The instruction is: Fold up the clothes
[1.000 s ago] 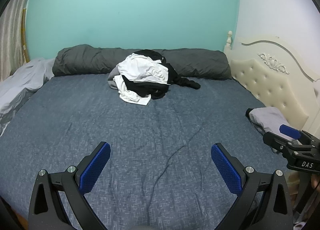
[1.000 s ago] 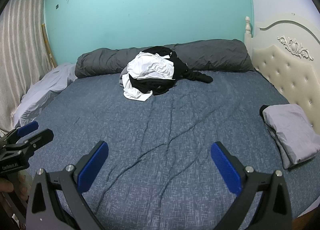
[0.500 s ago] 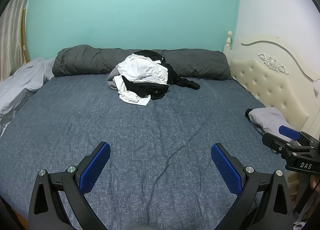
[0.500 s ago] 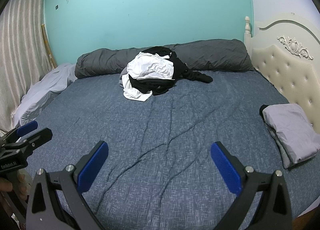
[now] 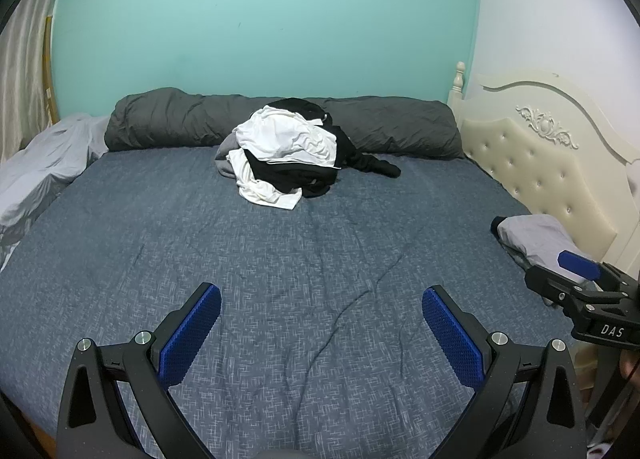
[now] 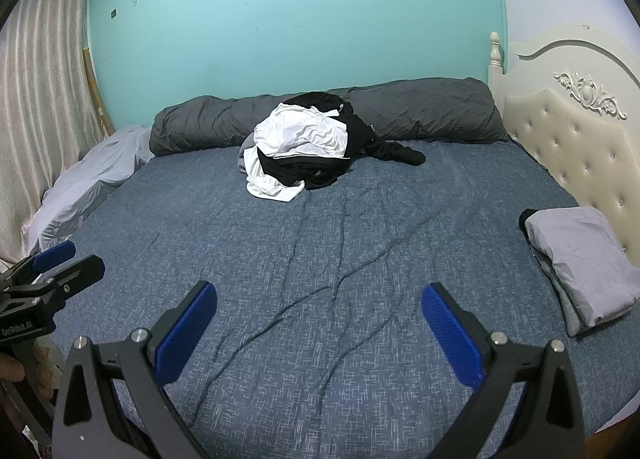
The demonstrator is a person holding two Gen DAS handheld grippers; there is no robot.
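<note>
- Left wrist view: my left gripper is spread wide, nothing between the blue pads, hanging over the near part of the blue-grey bedspread.
- Clothes pile, white, black and a bit of grey all tangled, sits far across the bed, touching the rolled dark grey duvet along the teal wall.
- Folded light grey garment lies at the right edge, just beside the cream tufted headboard. Right gripper pokes in at the right edge, partly covering it; can't judge its opening from here.
- Right wrist view: right gripper also wide open and empty, over wrinkled bedspread, well apart from the pile.
- Folded grey garment is to the right, near the headboard, a black item peeking out under its far corner.
- Left gripper shows at the left edge with a hand below it. Rumpled pale sheet and curtain behind.
</note>
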